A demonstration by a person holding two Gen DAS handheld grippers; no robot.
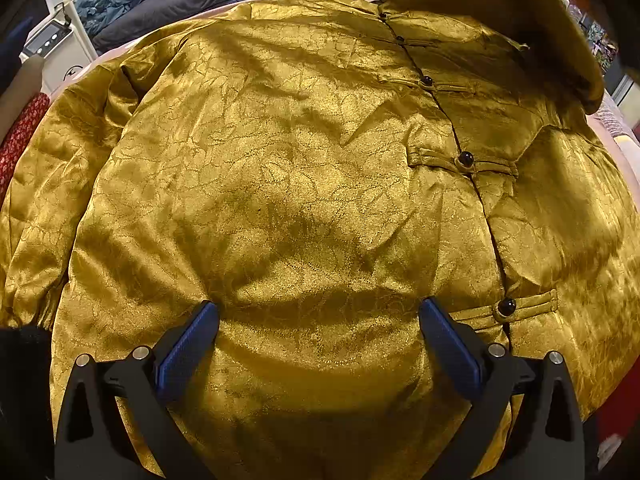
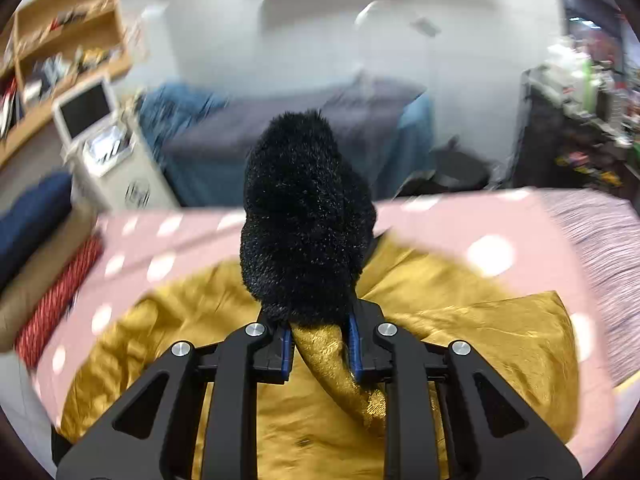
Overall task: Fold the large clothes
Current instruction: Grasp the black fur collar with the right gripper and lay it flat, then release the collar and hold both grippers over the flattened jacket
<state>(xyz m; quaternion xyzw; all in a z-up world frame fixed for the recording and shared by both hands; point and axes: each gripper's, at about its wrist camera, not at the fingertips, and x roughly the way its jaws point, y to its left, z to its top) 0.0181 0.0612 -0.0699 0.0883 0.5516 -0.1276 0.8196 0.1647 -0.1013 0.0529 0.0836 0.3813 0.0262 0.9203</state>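
Observation:
A gold brocade jacket [image 1: 280,160] with dark knot buttons [image 1: 466,159] lies front up and spread flat. My left gripper [image 1: 319,306] stands open just above its lower front, nothing between the blue pads [image 1: 188,348]. At the top right, one sleeve [image 1: 500,8] is lifted over the body. In the right wrist view my right gripper [image 2: 319,332] is shut on that gold sleeve [image 2: 332,360] right behind its black fur cuff [image 2: 304,216], which sticks out past the fingertips and hides them. The other fur cuff [image 1: 24,344] shows at the left edge.
The jacket rests on a pink cover with white dots [image 2: 460,216]. Folded cloths, red, tan and navy [image 2: 52,280], are stacked at the left edge. Beyond stand a white cabinet [image 2: 112,168], dark and blue bedding [image 2: 280,128], and cluttered shelves [image 2: 580,120] on the right.

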